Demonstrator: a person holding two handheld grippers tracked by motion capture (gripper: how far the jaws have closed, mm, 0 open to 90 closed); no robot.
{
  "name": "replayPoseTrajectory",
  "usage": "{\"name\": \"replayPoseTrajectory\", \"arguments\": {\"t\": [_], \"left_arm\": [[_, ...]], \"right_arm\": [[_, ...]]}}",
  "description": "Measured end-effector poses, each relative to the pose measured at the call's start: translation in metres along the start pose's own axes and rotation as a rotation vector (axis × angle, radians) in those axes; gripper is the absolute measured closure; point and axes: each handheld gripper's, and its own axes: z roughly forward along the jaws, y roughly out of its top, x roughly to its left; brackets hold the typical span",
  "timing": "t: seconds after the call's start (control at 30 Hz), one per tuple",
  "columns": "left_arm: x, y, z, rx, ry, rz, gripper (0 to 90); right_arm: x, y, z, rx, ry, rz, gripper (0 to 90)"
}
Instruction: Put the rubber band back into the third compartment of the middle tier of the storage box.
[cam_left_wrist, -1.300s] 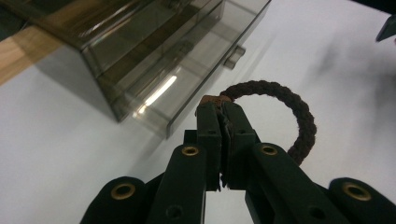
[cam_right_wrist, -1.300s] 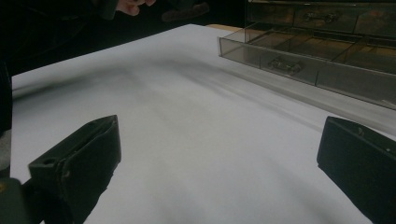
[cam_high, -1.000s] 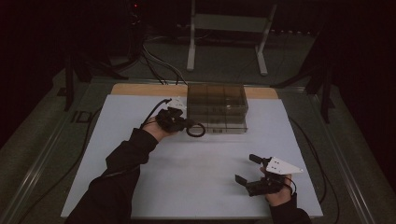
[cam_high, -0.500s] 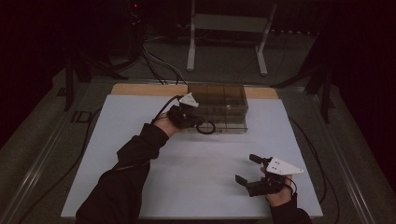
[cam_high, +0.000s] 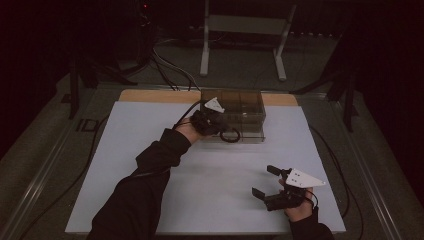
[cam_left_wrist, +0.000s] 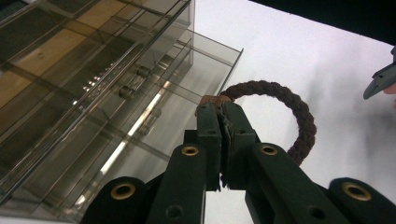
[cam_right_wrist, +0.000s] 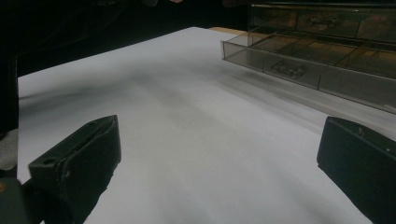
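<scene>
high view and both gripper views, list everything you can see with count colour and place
drawer box: 1, clear smoky plastic, far middle of the mat, bottom drawer pulled out
rope ring: 1, dark brown, pinched in the left gripper, over the open drawer's front edge
mat: 1, white, covering the table
board: 1, tan wood, along the mat's far edge
stand: 1, grey metal, on the floor behind the table
cables: several, black, on the floor at far left
left gripper: black, shut on the ring, at the box front
right gripper: black, open, near right of the mat
sleeves: 2, dark
</scene>
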Motion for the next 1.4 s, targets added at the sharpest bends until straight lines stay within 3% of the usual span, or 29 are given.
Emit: {"name": "replayPoseTrajectory", "arguments": {"t": [0.23, 0.77, 1.0, 1.4], "left_arm": [[-0.002, 0.011, 0.009, -0.006, -0.011, 0.01, 88.6], [-0.001, 0.035, 0.037, -0.041, -0.048, -0.013, 88.5], [0.0, 0.036, 0.056, -0.028, -0.046, -0.021, 88.5], [0.007, 0.035, 0.088, -0.011, 0.0, -0.049, 88.5]], "right_arm": [[0.0, 0.0, 0.0, -0.002, 0.002, 0.002, 0.0], [0.0, 0.0, -0.001, -0.007, 0.007, 0.003, 0.0], [0.0, 0.0, -0.001, -0.007, 0.009, 0.001, 0.0], [0.0, 0.001, -0.002, -0.012, 0.014, 0.004, 0.0]]}}
